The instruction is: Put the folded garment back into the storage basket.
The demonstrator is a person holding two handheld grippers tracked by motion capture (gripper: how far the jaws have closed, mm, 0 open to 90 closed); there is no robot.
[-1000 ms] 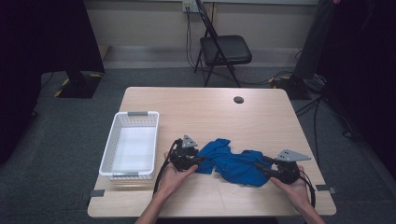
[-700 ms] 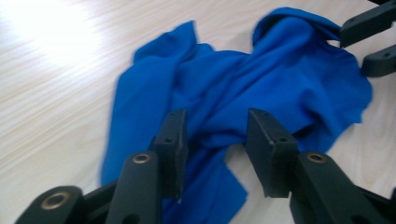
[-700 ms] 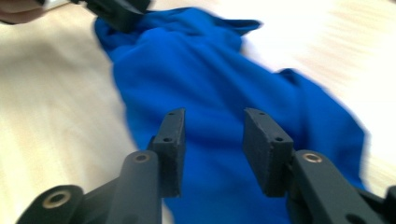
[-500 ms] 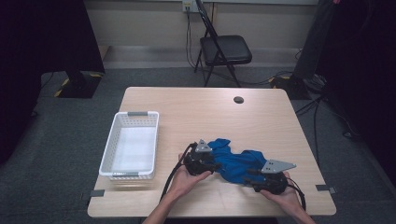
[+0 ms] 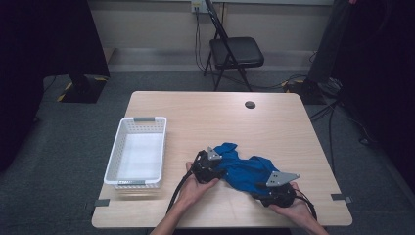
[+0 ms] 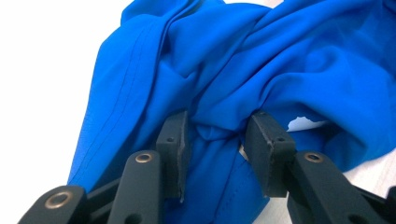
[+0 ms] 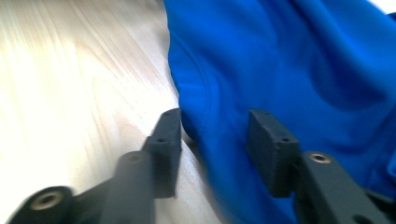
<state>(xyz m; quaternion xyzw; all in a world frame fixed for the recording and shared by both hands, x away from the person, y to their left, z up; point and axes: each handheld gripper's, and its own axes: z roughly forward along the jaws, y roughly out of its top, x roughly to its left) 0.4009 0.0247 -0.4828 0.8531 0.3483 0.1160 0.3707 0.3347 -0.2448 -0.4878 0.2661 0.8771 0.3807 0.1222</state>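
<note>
High view: blue cloth lies crumpled between both tongs, left tongs and right tongs apart, each straddling a fold.

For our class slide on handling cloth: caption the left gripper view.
Open left gripper straddling a bunched fold of blue cloth on the table.

A plain, vivid blue crumpled cloth is showing no pattern. The pale wood-grain bench is carrying a white plastic lattice-walled basket and a small dark round disc. Both tools are showing black, the left tool and the right tool.
</note>
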